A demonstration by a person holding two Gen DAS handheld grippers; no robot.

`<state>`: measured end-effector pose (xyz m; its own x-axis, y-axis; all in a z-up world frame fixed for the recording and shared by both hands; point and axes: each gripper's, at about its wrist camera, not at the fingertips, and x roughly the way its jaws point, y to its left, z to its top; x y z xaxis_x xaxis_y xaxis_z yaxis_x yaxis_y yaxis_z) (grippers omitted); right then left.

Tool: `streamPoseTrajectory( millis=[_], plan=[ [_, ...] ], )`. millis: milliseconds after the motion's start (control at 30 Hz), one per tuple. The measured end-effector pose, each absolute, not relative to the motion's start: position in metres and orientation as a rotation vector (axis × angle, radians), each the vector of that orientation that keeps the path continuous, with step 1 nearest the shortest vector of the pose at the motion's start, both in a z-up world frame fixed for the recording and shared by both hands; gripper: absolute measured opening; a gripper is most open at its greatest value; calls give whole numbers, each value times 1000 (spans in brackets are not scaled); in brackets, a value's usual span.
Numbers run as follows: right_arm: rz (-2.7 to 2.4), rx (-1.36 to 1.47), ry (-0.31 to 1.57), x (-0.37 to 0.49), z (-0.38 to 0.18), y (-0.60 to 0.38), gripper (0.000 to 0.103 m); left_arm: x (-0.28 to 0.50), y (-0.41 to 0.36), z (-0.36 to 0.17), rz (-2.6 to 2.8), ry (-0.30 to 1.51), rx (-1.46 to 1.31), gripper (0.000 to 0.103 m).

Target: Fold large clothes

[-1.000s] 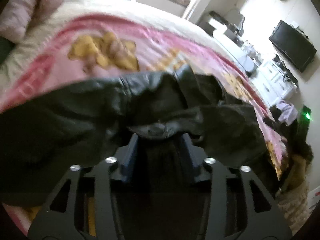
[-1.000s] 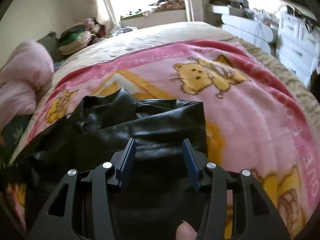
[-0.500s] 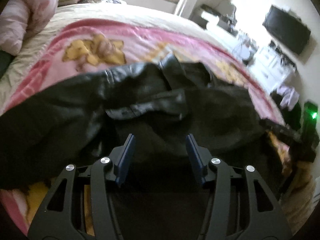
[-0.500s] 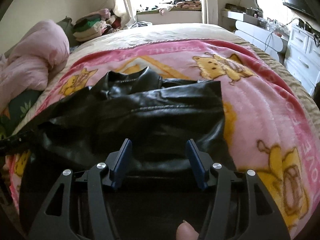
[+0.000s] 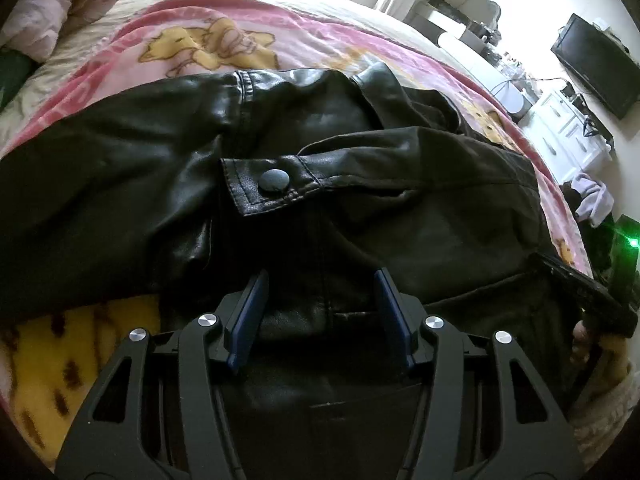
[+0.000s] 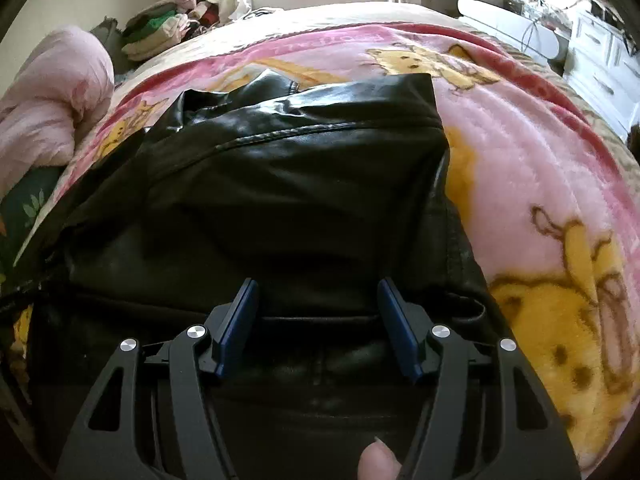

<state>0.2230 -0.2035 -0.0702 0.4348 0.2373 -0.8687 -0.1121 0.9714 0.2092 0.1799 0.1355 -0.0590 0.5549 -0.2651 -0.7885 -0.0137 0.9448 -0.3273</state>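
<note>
Pink cartoon blanket (image 6: 540,152) covers the bed; both tools, left (image 5: 320,312) and right (image 6: 318,320), have let go, the right's jaws widening, leaving the black jacket (image 5: 360,168) folded there.

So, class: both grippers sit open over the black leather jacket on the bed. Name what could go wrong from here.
1. The left gripper is open over bunched layers of the black leather jacket; closing here might pinch several at once.
2. The right gripper has its jaws opening over smooth, glossy leather with no raised edge between them, so a grab could slip.
3. The snap tab lies folded across the front and may crease into the fold.
</note>
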Motion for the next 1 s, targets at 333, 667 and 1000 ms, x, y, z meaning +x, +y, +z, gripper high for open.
streamPoseTrajectory(
  millis=[333,667,1000],
  plan=[
    [239,145,1047,212,-42,-195,76,168,140,-34,-134,954,-283,66],
    [281,150,999,204,-21,-174,98,163,143,-19,-77,932,-272,94],
    [337,175,951,206,6,-140,99,151,175,-6,44,893,-322,94]
  ],
)
